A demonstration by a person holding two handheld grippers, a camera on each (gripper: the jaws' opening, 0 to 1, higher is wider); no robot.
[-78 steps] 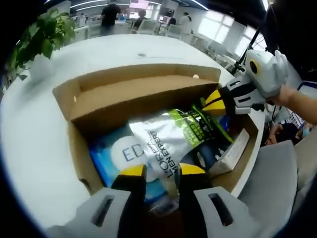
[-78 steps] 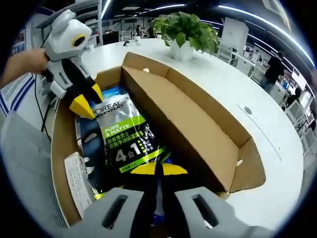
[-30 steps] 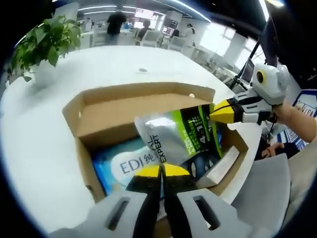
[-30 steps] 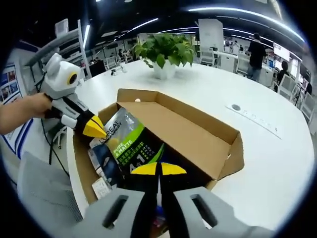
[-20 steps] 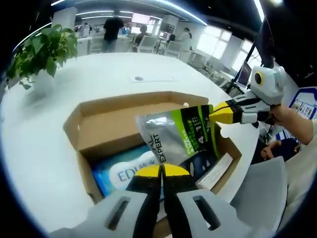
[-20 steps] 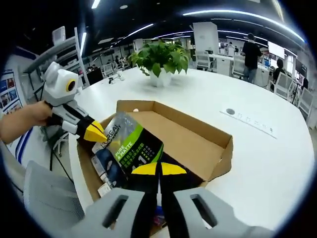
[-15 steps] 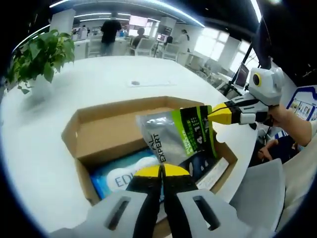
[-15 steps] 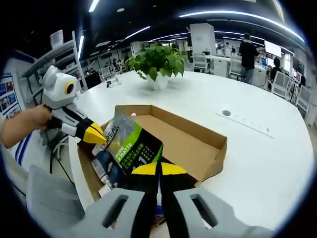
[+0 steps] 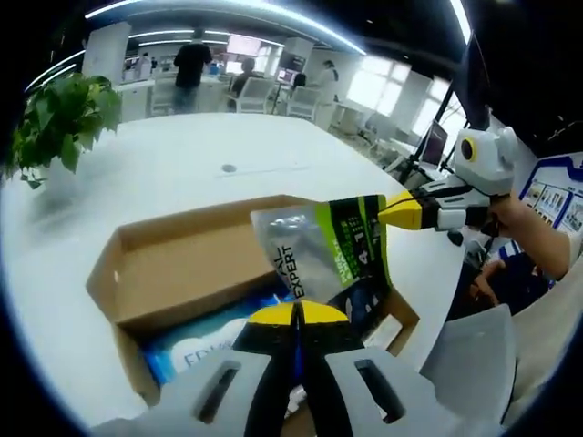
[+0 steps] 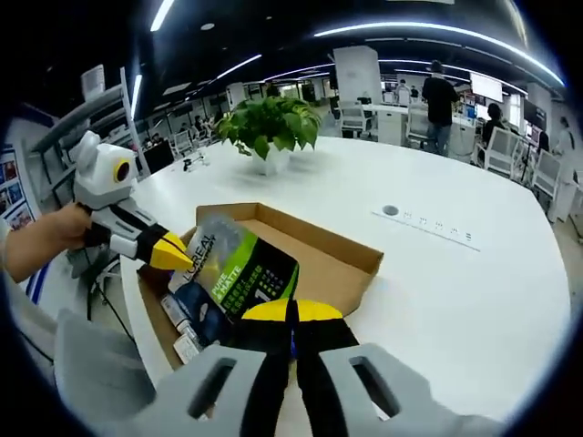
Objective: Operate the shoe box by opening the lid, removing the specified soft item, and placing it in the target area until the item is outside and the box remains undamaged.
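Above the open shoe box, the silver-and-green L'Oréal Men Expert pouch hangs stretched between my two grippers. My left gripper has its yellow-tipped jaws pressed together on the pouch's lower edge; seen from the right gripper view, the same gripper pinches the pouch's upper left corner. My right gripper is likewise closed on the pouch's near edge, and in the left gripper view it grips the pouch's right corner.

Compared with 2.6 s ago, when the pouch lay flat inside the box and my left jaws stood apart, the pouch is now lifted clear of the other contents and both cameras sit higher, so the box looks smaller. Over the last second the pouch has kept rising, its bottom now about level with the box rim.

Inside the box, a blue pack with partial white lettering remains, its label cut off by my left gripper. A white carton lies at the box's near edge, its print too small to read. The pouch's lower dark panel is partly hidden behind both sets of jaws.

The box rests on a white round table. A potted green plant stands on the table well apart from the box. A grey chair back is near the table edge. Office desks and people in the background are blurred.
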